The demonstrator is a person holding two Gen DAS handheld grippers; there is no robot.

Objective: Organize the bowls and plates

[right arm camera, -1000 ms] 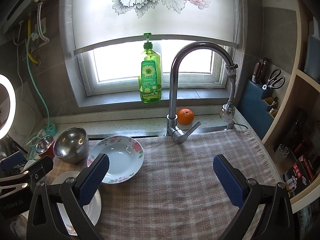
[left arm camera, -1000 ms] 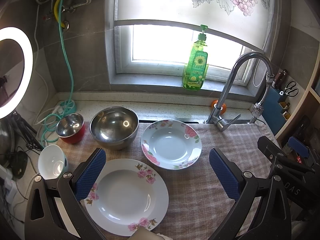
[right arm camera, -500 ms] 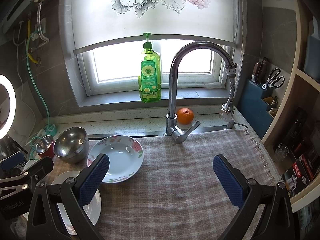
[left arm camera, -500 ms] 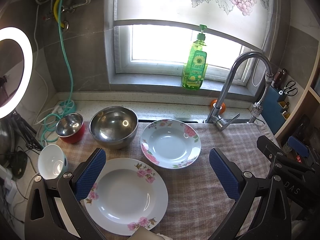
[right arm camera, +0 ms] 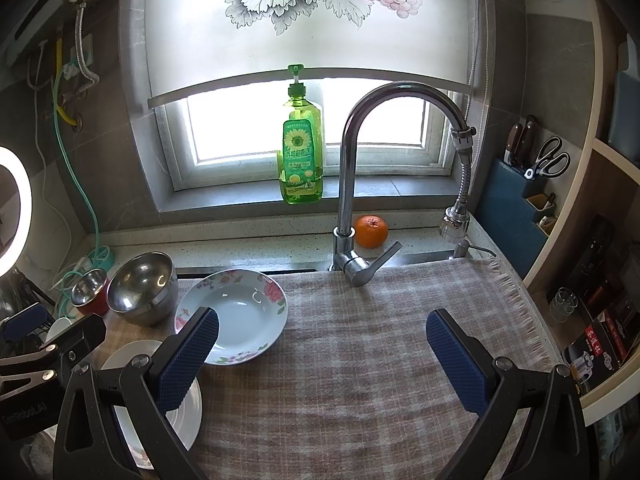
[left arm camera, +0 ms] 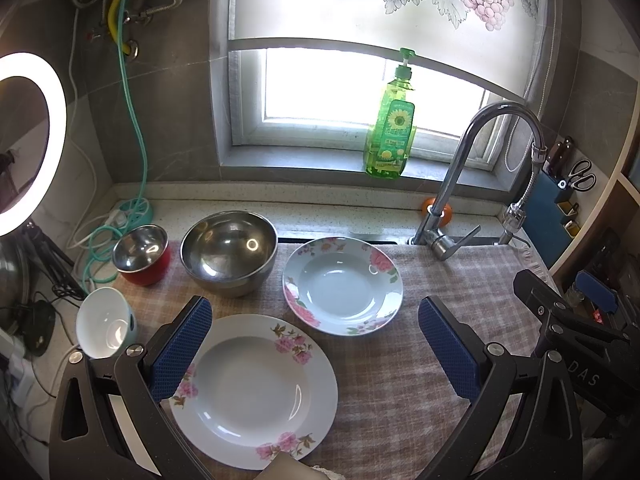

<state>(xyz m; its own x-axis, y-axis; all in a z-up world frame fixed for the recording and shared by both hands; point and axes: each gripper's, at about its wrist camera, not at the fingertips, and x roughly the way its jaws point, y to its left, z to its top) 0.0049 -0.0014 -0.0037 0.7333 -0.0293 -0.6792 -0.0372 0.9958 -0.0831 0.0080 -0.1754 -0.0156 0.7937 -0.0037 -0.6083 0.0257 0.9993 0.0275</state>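
Both jaws apart, empty; left gripper [left arm camera: 314, 344] hovers over large floral white ceramic plate [left arm camera: 256, 390], likely lining up first pick.

on the cloth [left arm camera: 400, 360] before me, the near plate [left arm camera: 256, 392] lies in front of the deep plate [left arm camera: 342, 286]. left of that sit the big bowl [left arm camera: 230, 252], then the small bowl [left arm camera: 141, 248]. the tap [right arm camera: 348, 184] stands behind the cloth.
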